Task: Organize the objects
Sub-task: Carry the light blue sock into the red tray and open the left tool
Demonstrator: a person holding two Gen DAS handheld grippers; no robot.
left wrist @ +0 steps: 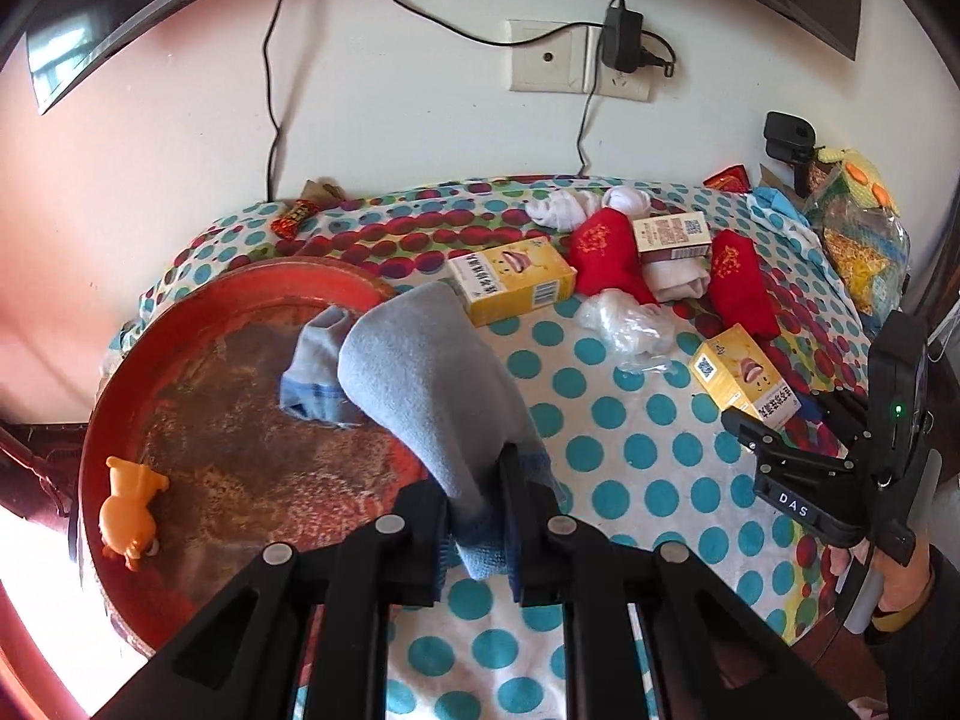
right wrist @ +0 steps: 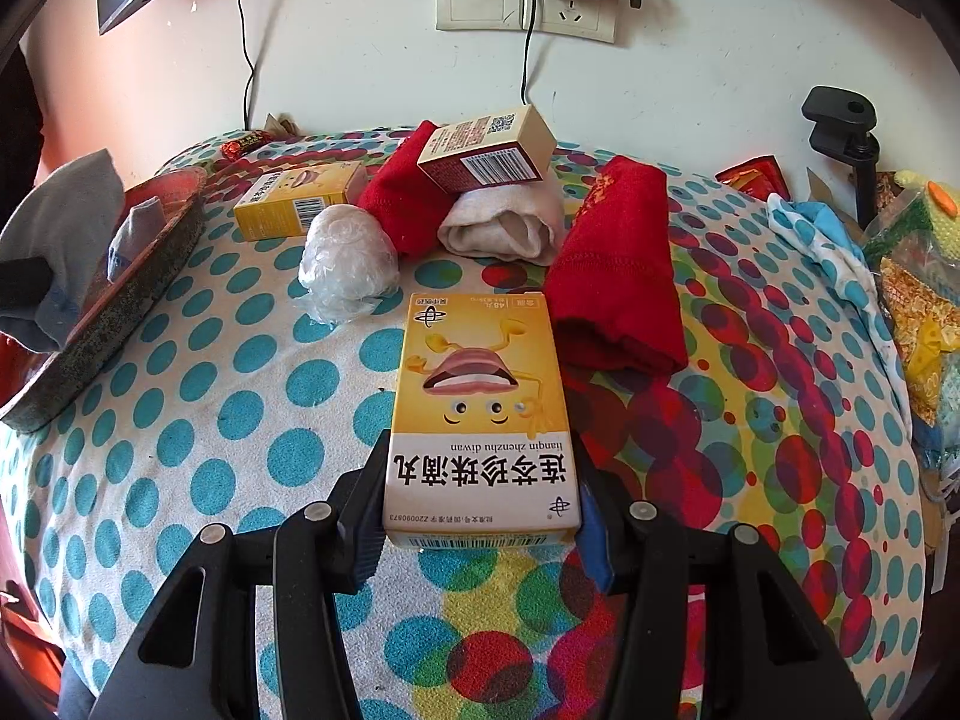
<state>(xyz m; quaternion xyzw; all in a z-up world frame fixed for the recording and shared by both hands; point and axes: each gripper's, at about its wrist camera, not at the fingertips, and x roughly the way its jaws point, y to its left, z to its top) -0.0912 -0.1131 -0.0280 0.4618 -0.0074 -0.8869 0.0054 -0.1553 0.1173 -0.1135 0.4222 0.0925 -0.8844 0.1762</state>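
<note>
We hold the grey sock (left wrist: 420, 372) pinched in the left gripper (left wrist: 480, 534), jaws shut tight on its cuff, angled down beside the red tray (left wrist: 240, 312) where its mate (left wrist: 318, 360) lies, likely to pair them. Our right gripper (right wrist: 480, 516) clamps the yellow box (right wrist: 480, 408) partway open, tilted down over the bench.

Bench (right wrist: 252, 420), covered by a cloth with teal, red and yellow dots, set against a white wall.

Lying directly on it:
- round red tray (left wrist: 180, 372), left side
- yellow box (left wrist: 510, 282), beside the tray
- second yellow box (right wrist: 480, 408), near edge, face up
- crumpled clear plastic wrap (right wrist: 348, 264)
- two red socks (right wrist: 618, 282), either side of a rolled white cloth (right wrist: 504, 228)
- red candy wrapper (left wrist: 294, 219), far left by the wall
- bagged knitted items (right wrist: 918, 300), right edge
</note>
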